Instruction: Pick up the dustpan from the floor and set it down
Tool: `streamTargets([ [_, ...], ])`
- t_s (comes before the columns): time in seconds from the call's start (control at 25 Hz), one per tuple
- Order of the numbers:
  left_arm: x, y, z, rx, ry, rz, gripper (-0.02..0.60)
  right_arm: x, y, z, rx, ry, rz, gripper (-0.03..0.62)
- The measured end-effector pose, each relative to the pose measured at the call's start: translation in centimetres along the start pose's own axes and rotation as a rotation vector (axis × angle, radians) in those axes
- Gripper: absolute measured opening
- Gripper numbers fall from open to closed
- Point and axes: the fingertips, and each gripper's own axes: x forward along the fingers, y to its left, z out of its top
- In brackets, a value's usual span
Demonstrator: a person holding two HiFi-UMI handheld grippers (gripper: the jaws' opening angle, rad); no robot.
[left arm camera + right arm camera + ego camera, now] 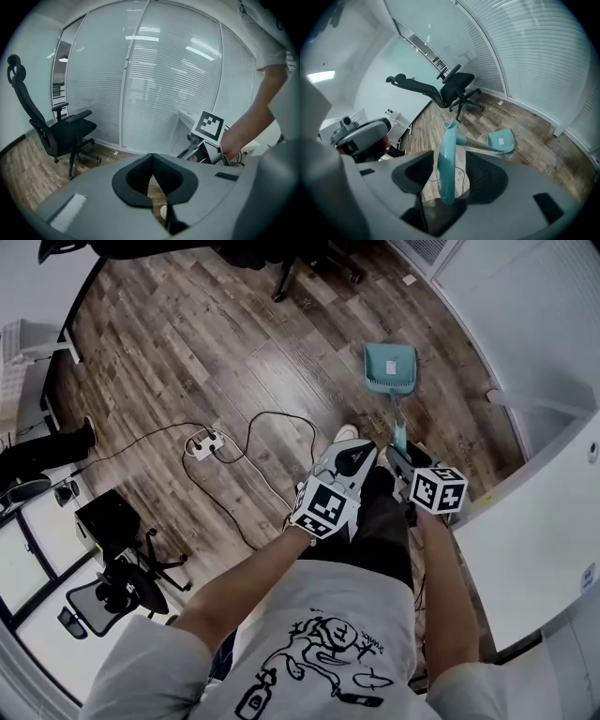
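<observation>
On the wooden floor (pixel 234 343), in the head view, the teal dustpan (pixel 390 368) lies just ahead of the person's white shoe (pixel 345 434). Its long handle (pixel 397 423) rises from the pan toward the right gripper (pixel 403 463). The left gripper (pixel 352 463) is just beside the right one, and both point down and forward. A white power strip (pixel 206 442) with its cable lies further left, well apart from the dustpan.

In the left gripper view, the left gripper (pixel 152 161) has its jaws pressed together with nothing between them. A black office chair (pixel 61 131) stands beyond, before a glass wall with blinds.

In the right gripper view, the right gripper (pixel 450 161) has its jaws spread. The teal handle (pixel 446 140) stands between them, nearer to the jaw at the picture's left, and a clear gap separates it from the other jaw, so it is not pinched. The pan (pixel 501 140) rests on the floor beyond.
</observation>
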Motion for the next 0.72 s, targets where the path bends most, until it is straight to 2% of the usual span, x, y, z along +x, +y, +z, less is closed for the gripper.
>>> streamTargets([
  [0.28,0.3,0.5,-1.1,-0.015,0.007,0.007,-0.006,1.0,0.0,-0.2,0.069,0.004,0.062,0.168],
  [0.4,0.4,0.8,-1.1,-0.02,0.005,0.014,-0.006,1.2,0.7,0.0,0.065,-0.005,0.098,0.078],
  [0.72,0.1,1.0,-0.1,-0.012,-0.006,0.024,-0.006,1.0,1.2,1.0,0.074,-0.026,0.131,0.074],
])
